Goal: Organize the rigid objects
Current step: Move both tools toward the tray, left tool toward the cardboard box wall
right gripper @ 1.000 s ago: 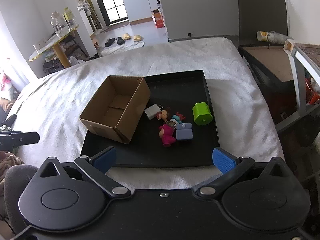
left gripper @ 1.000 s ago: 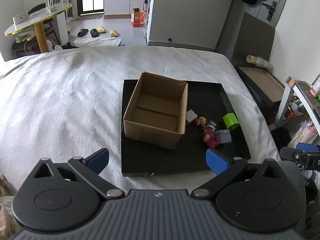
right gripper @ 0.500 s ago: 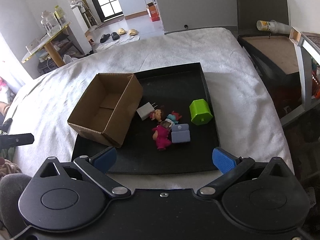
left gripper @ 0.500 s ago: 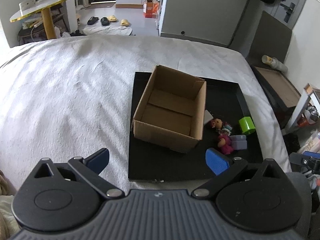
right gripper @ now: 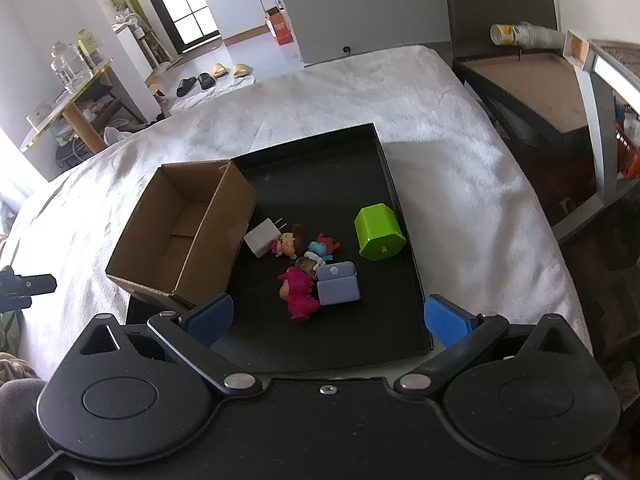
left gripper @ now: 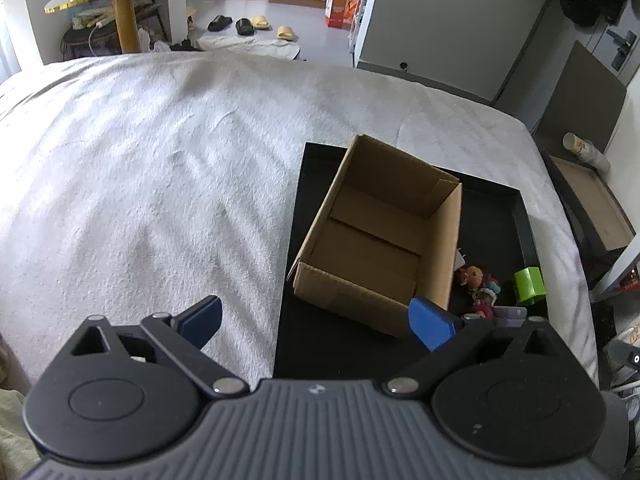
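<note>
Both grippers, left gripper (left gripper: 316,318) and right gripper (right gripper: 328,316), have drawn nearer the black tray (right gripper: 394,216), jaws apart and empty, cardboard box (right gripper: 180,236) unfilled.

box (right gripper: 188,236): plain matt brown cardboard, you see raw corrugated edges | tray (right gripper: 340,184): smooth matt black, likely plastic | bed cover (left gripper: 160,160): white cloth, nubbly rough weave | green block (right gripper: 378,231): glossy plastic | charger (right gripper: 262,237): smooth white plastic | your right gripper (right gripper: 326,314): matt black plastic, ribbed blue pads (right gripper: 444,320), metal pivot pins
</note>
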{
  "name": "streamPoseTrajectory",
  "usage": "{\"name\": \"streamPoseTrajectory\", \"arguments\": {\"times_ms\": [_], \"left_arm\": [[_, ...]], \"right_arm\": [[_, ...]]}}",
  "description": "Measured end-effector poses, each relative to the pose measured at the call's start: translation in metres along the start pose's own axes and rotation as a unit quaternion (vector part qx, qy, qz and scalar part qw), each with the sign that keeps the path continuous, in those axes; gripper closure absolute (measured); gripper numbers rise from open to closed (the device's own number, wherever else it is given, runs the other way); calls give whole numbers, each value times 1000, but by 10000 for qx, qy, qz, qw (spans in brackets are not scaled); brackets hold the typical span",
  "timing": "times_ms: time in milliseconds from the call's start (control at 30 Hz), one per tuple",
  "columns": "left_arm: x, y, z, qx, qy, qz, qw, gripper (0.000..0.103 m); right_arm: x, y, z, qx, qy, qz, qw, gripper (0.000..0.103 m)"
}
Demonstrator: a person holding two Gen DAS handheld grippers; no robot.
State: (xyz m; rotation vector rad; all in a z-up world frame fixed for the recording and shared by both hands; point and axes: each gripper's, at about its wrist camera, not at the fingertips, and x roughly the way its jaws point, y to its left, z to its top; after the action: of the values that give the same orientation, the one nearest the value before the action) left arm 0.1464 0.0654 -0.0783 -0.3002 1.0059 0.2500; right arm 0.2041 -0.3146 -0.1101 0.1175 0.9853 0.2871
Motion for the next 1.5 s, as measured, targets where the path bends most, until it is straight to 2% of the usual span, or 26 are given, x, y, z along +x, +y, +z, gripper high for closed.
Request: {"name": "streamPoseTrajectory", "arguments": {"times_ms": [600, 800, 967, 1100, 1200, 1300, 1367, 1400, 1433, 1467, 1500], "left_arm": [[67, 15, 28, -367, 515, 115, 9979, 8], [87, 17, 33, -427, 725, 132, 9964, 9], [105, 19, 35, -510, 870, 135, 9948, 20], [116, 19, 38, -459, 866, 263, 9948, 24], [124, 19, 41, -430, 882, 270, 9948, 31], [129, 19, 44, -436, 846, 301, 9950, 45], [133, 18, 46, -472, 906, 266, 9944, 62], [135, 18, 46, -484, 961, 217, 9940, 66], [137, 17, 46, -457, 1016, 190, 9936, 76], [138, 15, 46, -397, 1056, 190, 9934, 83], [138, 13, 44, -319, 1057, 177, 9937, 84]], "right_arm": [[51, -19, 11, 389, 545, 139, 9977, 5], [65, -21, 11, 421, 733, 247, 9961, 10], [79, -20, 12, 398, 884, 292, 9949, 16], [90, -20, 13, 403, 1004, 252, 9938, 18], [95, -22, 13, 463, 1047, 220, 9932, 18], [99, -24, 15, 485, 1057, 184, 9930, 18], [101, -25, 16, 498, 1048, 156, 9931, 18], [103, -25, 17, 496, 1050, 138, 9931, 18], [105, -25, 18, 482, 1048, 130, 9932, 18], [108, -25, 19, 470, 1046, 118, 9933, 19], [110, -25, 20, 462, 1052, 97, 9933, 19]]}}
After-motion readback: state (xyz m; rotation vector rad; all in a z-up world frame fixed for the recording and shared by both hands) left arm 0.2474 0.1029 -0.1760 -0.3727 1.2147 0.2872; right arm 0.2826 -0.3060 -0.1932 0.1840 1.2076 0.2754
